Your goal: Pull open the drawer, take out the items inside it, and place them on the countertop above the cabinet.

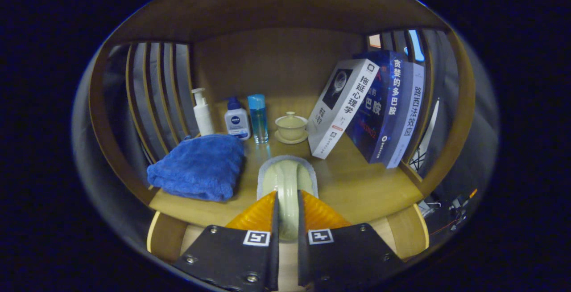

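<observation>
The gripper point(287, 214) pinches a pale green ceramic piece point(286, 183) edge-on, held over the countertop point(361, 185) just right of the blue towel point(198, 167). It looks glazed, slippery and breakable; the rim grip seems sensible.

Dark screwed plates point(285, 261) with square markers

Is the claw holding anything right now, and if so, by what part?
Yes. The claw is shut on a pale green ceramic piece, pinching its thin upright edge between both fingers, above the wooden countertop.
</observation>
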{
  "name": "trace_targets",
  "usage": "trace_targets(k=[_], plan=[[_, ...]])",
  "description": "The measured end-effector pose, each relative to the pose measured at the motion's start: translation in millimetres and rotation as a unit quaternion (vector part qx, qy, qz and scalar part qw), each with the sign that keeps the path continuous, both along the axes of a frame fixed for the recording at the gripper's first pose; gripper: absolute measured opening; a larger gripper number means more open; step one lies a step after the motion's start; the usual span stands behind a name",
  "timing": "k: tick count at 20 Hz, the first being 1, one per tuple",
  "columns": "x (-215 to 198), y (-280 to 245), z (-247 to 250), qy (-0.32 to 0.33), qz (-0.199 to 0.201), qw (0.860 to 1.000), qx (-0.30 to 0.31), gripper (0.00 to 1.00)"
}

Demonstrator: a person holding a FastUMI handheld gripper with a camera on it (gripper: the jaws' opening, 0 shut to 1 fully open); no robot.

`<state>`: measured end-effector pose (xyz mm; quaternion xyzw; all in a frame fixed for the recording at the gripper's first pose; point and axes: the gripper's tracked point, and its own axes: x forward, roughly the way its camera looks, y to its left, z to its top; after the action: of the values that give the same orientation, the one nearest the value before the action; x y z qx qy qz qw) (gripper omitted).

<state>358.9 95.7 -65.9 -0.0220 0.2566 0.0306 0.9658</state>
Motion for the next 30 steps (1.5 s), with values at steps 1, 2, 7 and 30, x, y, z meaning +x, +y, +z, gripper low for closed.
trace_targets(k=[1, 2, 7, 30], plan=[[3.0, 0.1, -5.0, 0.007, 0.000, 1.000, -0.003, 0.17], [5.9, 0.9, -7.2, 0.006, 0.002, 1.000, -0.006, 0.17], [27.7, 7.7, -15.7, -0.028, 0.009, 0.999, -0.014, 0.17], [-190.2, -2.6, 84.9, -0.255, 0.046, 0.965, -0.028, 0.95]])
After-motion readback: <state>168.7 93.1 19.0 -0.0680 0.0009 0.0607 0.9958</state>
